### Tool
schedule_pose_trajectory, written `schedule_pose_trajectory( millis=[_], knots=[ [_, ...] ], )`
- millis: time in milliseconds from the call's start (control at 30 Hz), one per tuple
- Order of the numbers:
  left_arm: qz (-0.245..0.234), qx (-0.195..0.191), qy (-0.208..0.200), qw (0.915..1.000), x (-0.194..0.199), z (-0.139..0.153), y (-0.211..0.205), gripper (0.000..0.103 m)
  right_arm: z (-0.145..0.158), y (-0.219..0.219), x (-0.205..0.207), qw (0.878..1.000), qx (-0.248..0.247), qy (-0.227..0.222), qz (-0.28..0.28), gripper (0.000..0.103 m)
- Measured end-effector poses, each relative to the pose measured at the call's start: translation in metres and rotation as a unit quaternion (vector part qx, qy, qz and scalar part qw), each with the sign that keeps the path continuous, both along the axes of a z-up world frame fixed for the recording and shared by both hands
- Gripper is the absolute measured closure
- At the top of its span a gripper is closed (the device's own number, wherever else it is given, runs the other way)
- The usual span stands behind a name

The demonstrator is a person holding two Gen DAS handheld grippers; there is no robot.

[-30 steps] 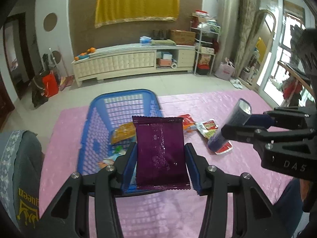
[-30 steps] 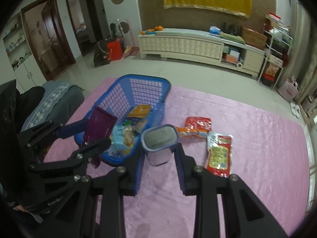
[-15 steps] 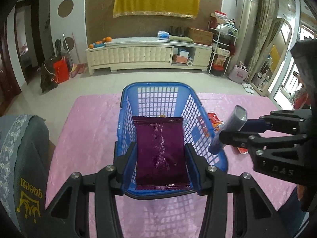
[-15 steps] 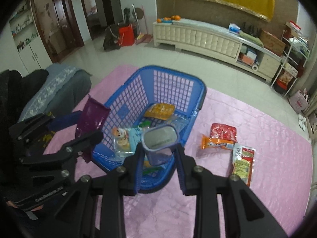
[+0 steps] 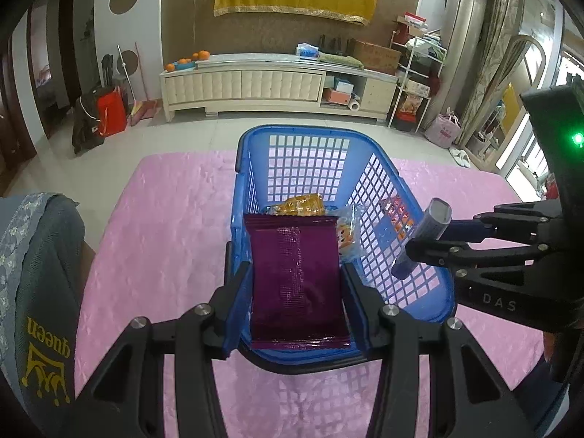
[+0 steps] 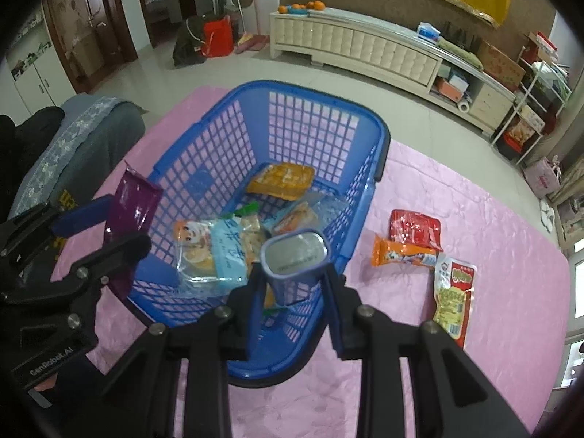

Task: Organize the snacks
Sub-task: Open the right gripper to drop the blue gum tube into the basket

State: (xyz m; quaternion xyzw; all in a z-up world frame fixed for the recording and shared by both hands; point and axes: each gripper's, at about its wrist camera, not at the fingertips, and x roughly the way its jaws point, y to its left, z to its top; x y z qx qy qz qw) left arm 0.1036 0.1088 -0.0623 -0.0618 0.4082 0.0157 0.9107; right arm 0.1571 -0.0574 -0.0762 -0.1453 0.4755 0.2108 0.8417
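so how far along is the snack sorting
Done: several packets already lie in the blue basket. In hand: the left gripper holds a purple packet, the right gripper a blue canister, both over the basket. Left: three packets on the pink cloth.

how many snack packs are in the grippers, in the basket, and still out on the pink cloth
In the grippers: 2, the purple packet and the blue packet
In the basket: 4 that I can make out, one orange; the overlapping clear ones are hard to separate
On the pink cloth: 3, red, orange, red and yellow
Total: 9
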Motion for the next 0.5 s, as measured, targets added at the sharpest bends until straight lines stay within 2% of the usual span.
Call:
schedule_pose_trajectory(
  millis=[167, 200, 267, 433, 500],
  knots=[
    [0.002, 0.000, 0.003, 1.0000, -0.002, 0.001, -0.003, 0.058, 0.000, 0.002, -0.001, 1.000, -0.011, 0.005, -0.006, 0.065],
    [0.002, 0.000, 0.003, 1.0000, -0.002, 0.002, -0.003, 0.058, 0.001, 0.002, 0.000, 1.000, -0.012, 0.004, -0.008, 0.062],
    [0.002, 0.001, 0.002, 1.0000, -0.004, 0.003, -0.002, 0.058, 0.002, 0.002, 0.001, 1.000, -0.009, 0.007, -0.007, 0.032],
    [0.004, 0.002, 0.000, 1.0000, -0.012, 0.005, -0.002, 0.058, 0.012, -0.001, -0.009, 0.999, 0.008, -0.031, -0.012, 0.017],
    [0.002, 0.003, 0.000, 1.0000, -0.015, 0.006, -0.003, 0.058, 0.015, -0.004, -0.011, 0.999, 0.014, -0.038, -0.017, 0.014]
  ],
)
